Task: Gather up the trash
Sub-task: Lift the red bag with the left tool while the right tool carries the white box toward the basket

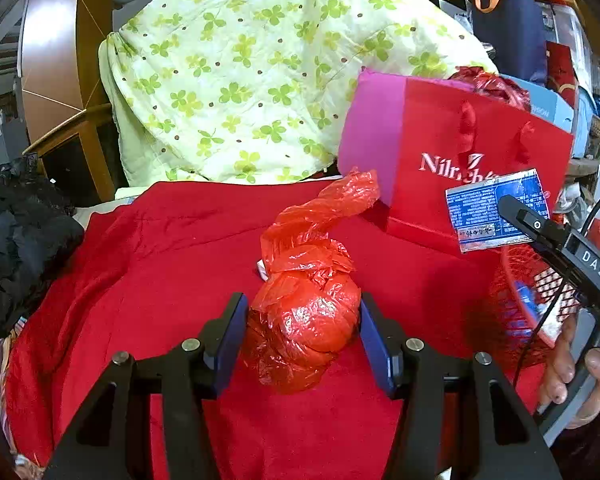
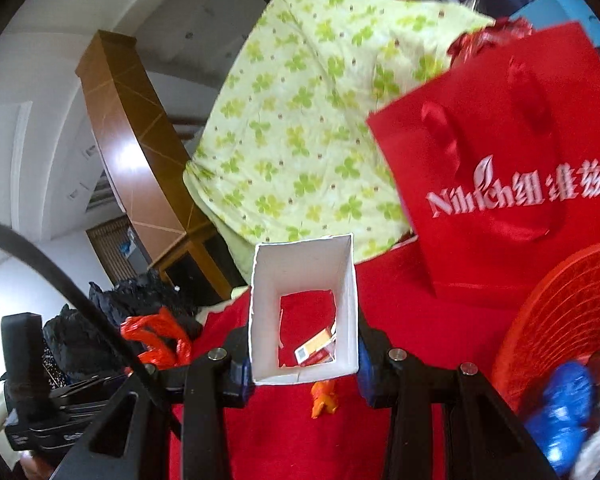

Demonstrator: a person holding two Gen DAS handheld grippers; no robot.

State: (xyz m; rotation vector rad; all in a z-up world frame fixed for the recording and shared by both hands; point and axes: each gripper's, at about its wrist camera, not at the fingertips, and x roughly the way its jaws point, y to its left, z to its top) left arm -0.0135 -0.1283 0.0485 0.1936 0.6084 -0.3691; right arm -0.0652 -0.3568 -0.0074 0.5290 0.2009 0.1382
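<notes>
A crumpled red plastic bag (image 1: 306, 312) lies on the red cloth (image 1: 172, 248). My left gripper (image 1: 302, 332) stands around it, jaws apart, pads close to its sides, not clearly pressing. My right gripper (image 2: 302, 356) is shut on an open-ended carton, white inside (image 2: 304, 312); in the left wrist view the same carton (image 1: 496, 210) shows its blue printed outside, held above a red mesh basket (image 1: 520, 300). The basket (image 2: 560, 312) holds blue and white wrappers.
A red Nilrich paper gift bag (image 1: 460, 152) stands at the back right. A green clover-print quilt (image 1: 252, 72) is draped behind. A black garment (image 1: 20, 232) lies at the left. A small orange-and-white pack (image 2: 316, 350) and an orange scrap (image 2: 324, 398) lie on the cloth.
</notes>
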